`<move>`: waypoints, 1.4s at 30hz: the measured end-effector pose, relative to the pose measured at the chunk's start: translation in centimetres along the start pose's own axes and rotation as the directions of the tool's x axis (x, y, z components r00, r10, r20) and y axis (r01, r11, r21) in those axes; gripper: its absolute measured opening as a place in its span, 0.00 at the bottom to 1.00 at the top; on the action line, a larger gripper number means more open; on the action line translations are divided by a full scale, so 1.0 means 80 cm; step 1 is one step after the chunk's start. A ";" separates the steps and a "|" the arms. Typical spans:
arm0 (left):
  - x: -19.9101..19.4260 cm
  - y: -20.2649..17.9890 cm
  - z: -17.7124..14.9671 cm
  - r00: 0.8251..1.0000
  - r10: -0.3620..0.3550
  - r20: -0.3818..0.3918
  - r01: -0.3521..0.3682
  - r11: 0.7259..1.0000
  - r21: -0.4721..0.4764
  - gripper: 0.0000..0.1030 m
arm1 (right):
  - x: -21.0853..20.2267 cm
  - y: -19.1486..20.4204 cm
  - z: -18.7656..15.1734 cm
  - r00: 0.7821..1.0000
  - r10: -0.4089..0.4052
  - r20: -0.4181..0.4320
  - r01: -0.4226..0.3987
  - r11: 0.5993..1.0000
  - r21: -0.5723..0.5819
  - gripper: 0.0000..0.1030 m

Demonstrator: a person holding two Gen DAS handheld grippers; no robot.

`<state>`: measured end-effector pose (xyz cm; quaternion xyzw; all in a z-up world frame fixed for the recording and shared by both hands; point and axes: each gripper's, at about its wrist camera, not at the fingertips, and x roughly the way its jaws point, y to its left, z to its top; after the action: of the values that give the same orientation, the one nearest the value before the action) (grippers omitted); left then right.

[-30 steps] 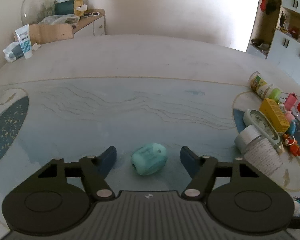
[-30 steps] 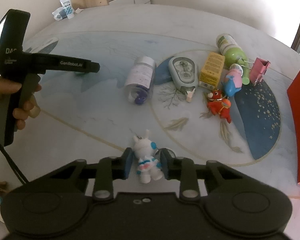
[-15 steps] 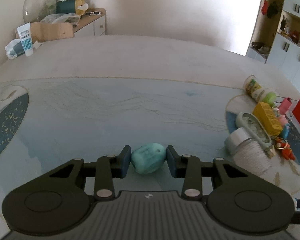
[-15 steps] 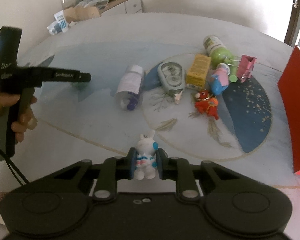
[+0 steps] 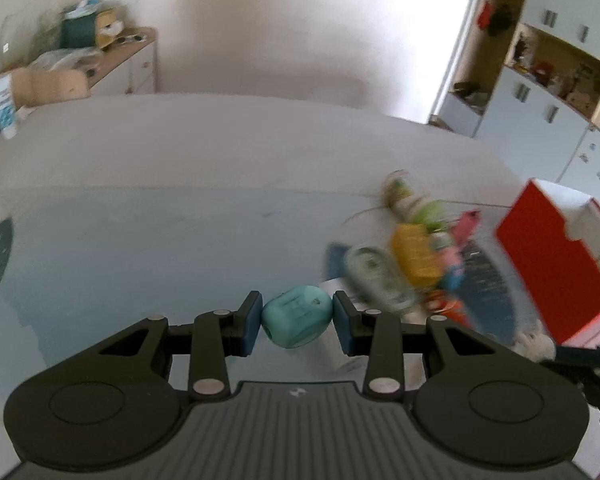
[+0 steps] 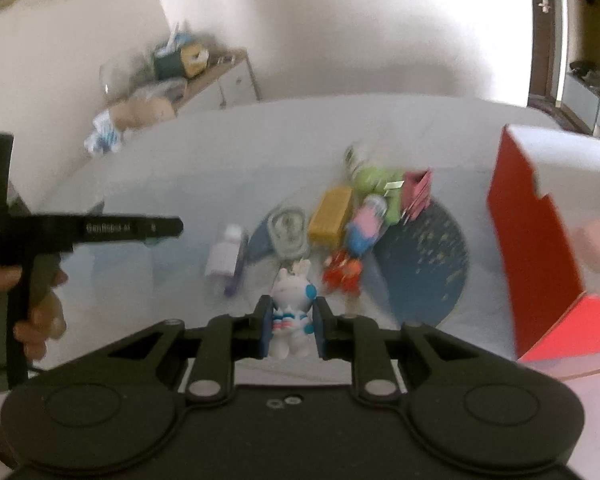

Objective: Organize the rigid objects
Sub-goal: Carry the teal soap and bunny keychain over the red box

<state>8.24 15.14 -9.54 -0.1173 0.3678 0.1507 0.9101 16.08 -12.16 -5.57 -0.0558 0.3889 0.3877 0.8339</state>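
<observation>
My left gripper [image 5: 297,323] is shut on a rounded teal block [image 5: 297,317] and holds it above the table. My right gripper [image 6: 290,327] is shut on a small white rabbit figure [image 6: 291,312] with blue and pink marks, also lifted off the surface. Seen from the right wrist, the left gripper [image 6: 168,227] sits at the left, held by a hand [image 6: 40,316]. A red box [image 6: 540,256] with a white inside stands at the right, and shows in the left wrist view as the red box [image 5: 552,264].
A blurred pile lies on the table's blue disc: a yellow box [image 6: 330,216], a green bottle [image 6: 374,178], a pink clip [image 6: 416,192], a grey oval case [image 6: 286,230], a white jar [image 6: 226,256] and a red toy [image 6: 342,272]. A cluttered side cabinet [image 5: 112,60] stands far left.
The left jaws closed on the teal block, the right jaws tightened on the rabbit. Both grippers then rose with their objects and swung toward the red box, which now fills more of each view.
</observation>
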 end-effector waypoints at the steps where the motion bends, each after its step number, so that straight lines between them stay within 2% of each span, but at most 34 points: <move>1: -0.004 -0.011 0.005 1.000 -0.010 0.002 0.010 1.000 0.011 0.36 | -0.005 -0.004 0.005 1.000 0.002 0.010 -0.002 1.000 0.008 0.20; 8: -0.017 -0.089 0.030 0.999 -0.054 -0.001 0.054 0.992 0.112 0.36 | -0.043 -0.048 0.040 0.998 -0.007 0.061 0.004 0.999 0.053 0.20; 13: -0.021 -0.149 0.047 0.996 -0.094 -0.003 0.093 0.982 0.167 0.36 | -0.065 -0.089 0.055 0.994 -0.037 0.102 0.033 0.999 0.042 0.20; 17: -0.019 -0.193 0.056 0.992 -0.126 0.010 0.121 0.971 0.207 0.36 | -0.077 -0.127 0.061 0.991 -0.065 0.119 0.059 0.997 0.052 0.20; 26: 0.004 -0.292 0.065 0.983 -0.182 -0.017 0.180 0.952 0.248 0.36 | -0.099 -0.216 0.063 0.984 -0.121 0.128 0.110 0.990 0.088 0.20; 35: 0.039 -0.398 0.067 0.968 -0.237 -0.079 0.250 0.911 0.328 0.36 | -0.112 -0.301 0.064 0.974 -0.195 0.118 0.183 0.978 0.104 0.20; 42: 0.088 -0.460 0.062 0.961 -0.217 -0.172 0.267 0.893 0.362 0.36 | -0.097 -0.364 0.057 0.971 -0.226 0.071 0.216 0.968 0.124 0.20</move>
<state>29.49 -16.07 -7.22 0.0077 0.4298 -0.0462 0.9017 35.87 -35.22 -3.11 -0.0342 0.3662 0.2711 0.8895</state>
